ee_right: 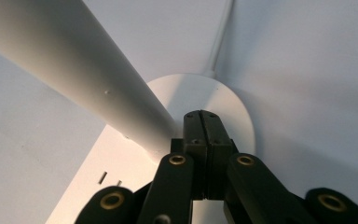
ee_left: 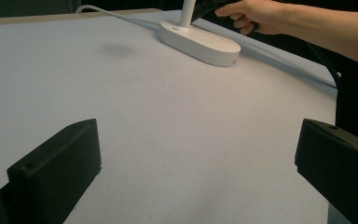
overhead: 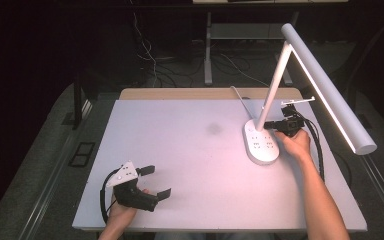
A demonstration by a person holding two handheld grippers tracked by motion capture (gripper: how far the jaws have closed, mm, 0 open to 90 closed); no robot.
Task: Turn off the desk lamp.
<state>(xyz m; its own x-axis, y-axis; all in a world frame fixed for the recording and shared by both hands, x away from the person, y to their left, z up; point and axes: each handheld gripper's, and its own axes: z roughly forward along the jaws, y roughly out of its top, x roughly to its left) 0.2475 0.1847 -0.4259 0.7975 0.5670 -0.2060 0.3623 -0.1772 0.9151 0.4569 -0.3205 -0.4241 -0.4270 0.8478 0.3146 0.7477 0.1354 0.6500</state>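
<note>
1. We are holding the right gripper [ee_right: 204,122] with its jaws pressed together and nothing between them, tips hovering at the base [ee_right: 233,107] of the desk lamp, just beside the foot of its white stem [ee_right: 74,70].
2. In the high view, our right hand [overhead: 295,142] is keeping that gripper [overhead: 275,125] at the right side of the table [overhead: 180,150], toward the far edge, with the tips over the far end of the oval base [overhead: 261,145]; whether they are touching it we cannot tell.
3. The lamp's head [overhead: 330,85] is reaching out to the right and toward us, lit along its underside, and its white cord [overhead: 240,97] is trailing off the far edge.
4. We are resting the left gripper [overhead: 155,182] at the near left, jaws wide apart and empty, well apart from the lamp [ee_left: 200,42].
5. We judge that we are working the lamp's touch control on the base with the closed tips.
6. The next move is calling for a light, straight press downward, avoiding a knock against the stem, which could shift the base.
</note>
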